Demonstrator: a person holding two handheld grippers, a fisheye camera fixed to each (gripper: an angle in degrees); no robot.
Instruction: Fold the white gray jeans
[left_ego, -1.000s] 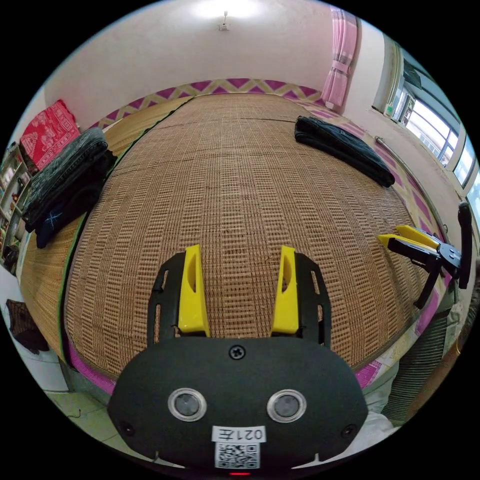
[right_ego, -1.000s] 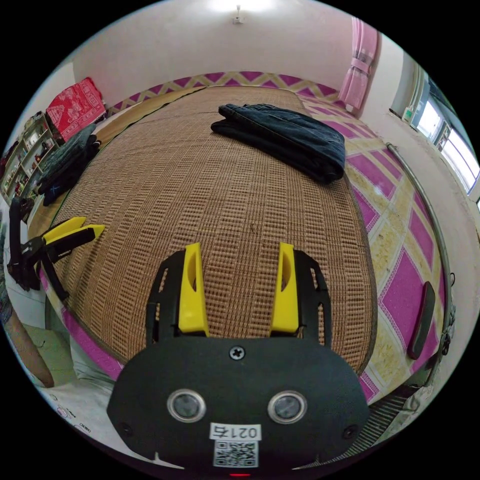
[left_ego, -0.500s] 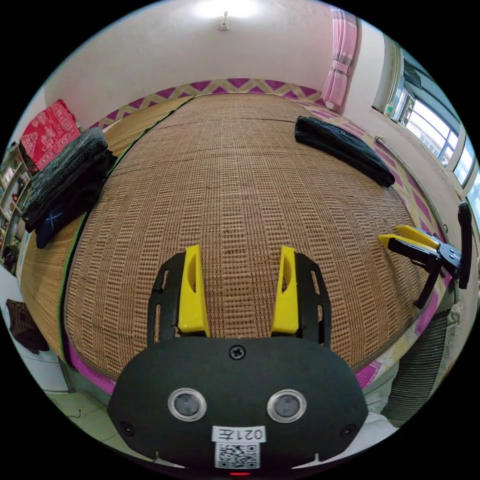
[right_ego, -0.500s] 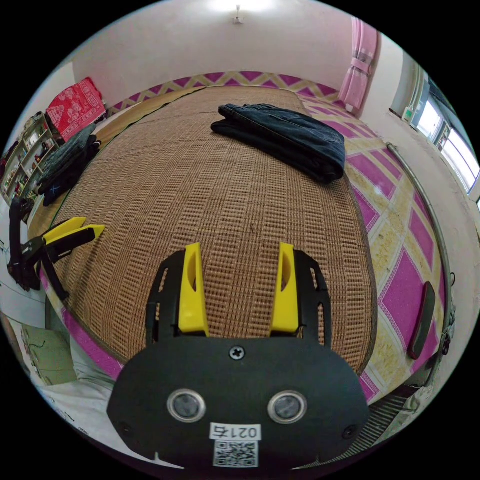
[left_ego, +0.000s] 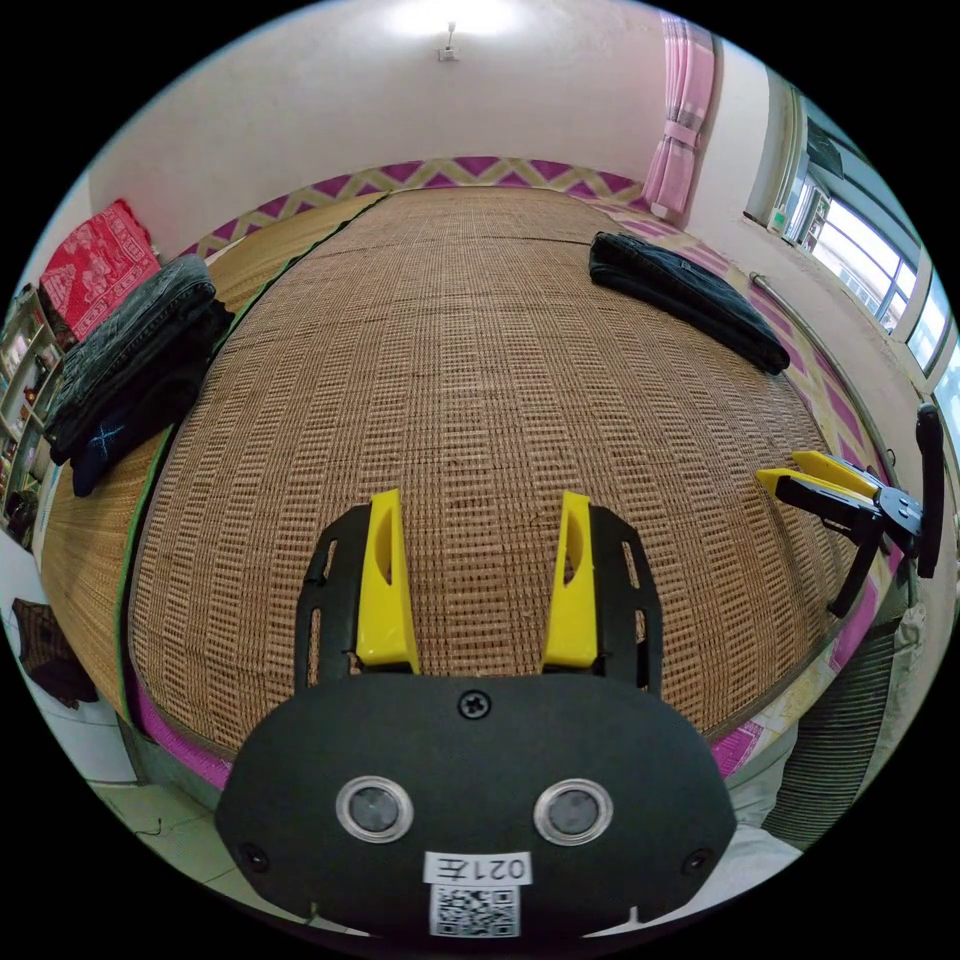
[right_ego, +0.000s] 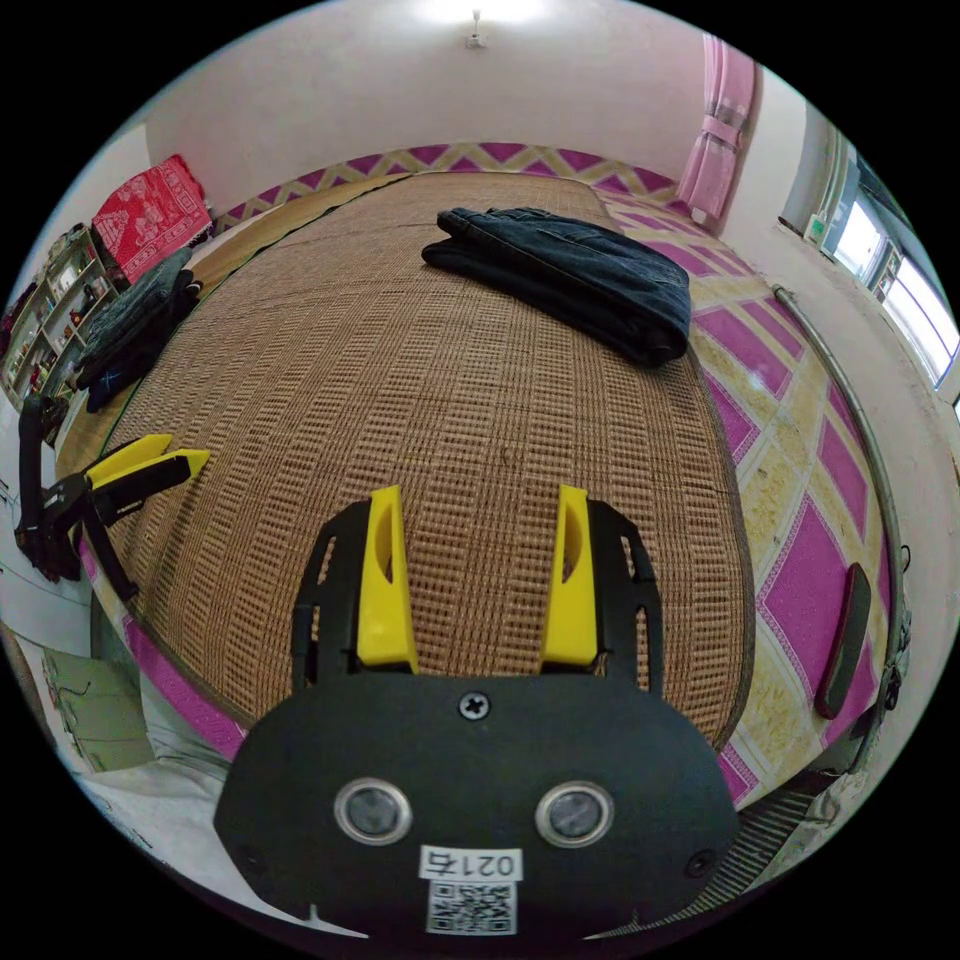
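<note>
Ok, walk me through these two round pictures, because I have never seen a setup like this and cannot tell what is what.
Each picture comes from a fisheye camera that rides on a hand-held tool, one per hand of a person. The yellow prongs at the bottom are that tool's tongs: the left tongs in the left gripper view, the right tongs in the right gripper view. Both stand open and hold nothing. Each view also catches the other tool at its edge. Below them lies a woven mat on a bed. A folded pair of dark jeans lies on the mat's far side, and a pile of dark folded clothes sits at the opposite edge. I cannot pick out any white gray jeans.
</note>
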